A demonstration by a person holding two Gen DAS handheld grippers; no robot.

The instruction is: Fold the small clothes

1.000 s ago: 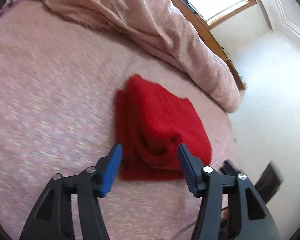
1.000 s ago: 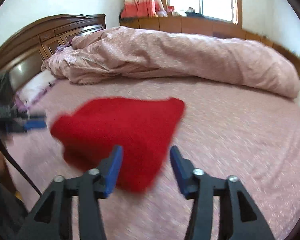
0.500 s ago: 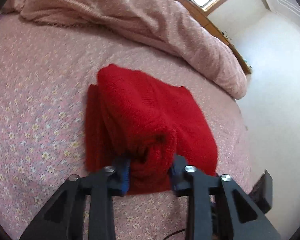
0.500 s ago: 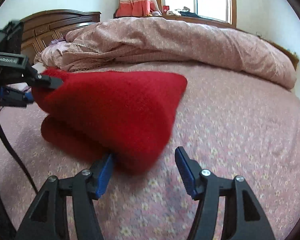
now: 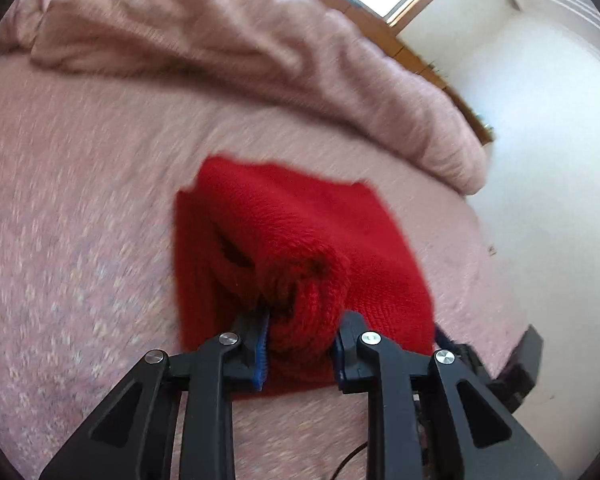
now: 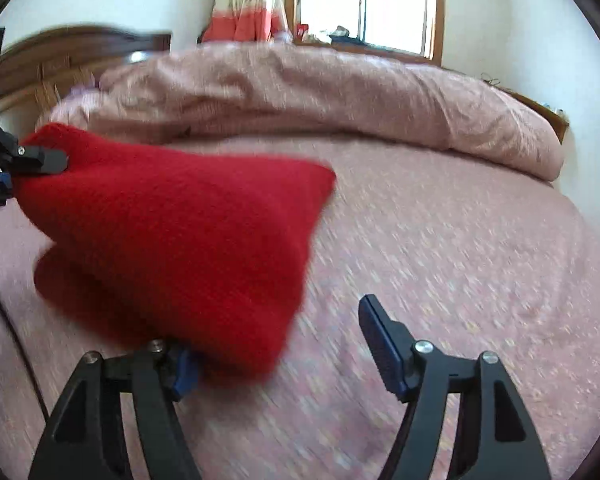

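A red knitted garment [image 5: 300, 248] lies folded on the pink bedsheet [image 5: 80, 208]. My left gripper [image 5: 300, 344] is shut on a bunched near corner of it and holds that corner lifted. In the right wrist view the garment [image 6: 172, 240] rises from the sheet to the left gripper [image 6: 28, 164] at the left edge. My right gripper [image 6: 284, 344] is open, its jaws wide apart around the garment's near lower corner; the left finger is partly hidden under the cloth, the right finger [image 6: 384, 344] stands clear of it.
A rumpled pink duvet [image 6: 320, 96] runs along the far side of the bed. A wooden headboard [image 6: 60, 64] is at the left, a window [image 6: 364, 4] behind. The bed's edge and white floor [image 5: 540, 200] are on the right in the left wrist view.
My left gripper closed on the garment's corner and lifted it. My right gripper moved in low, so its left finger now sits under the garment's near corner.
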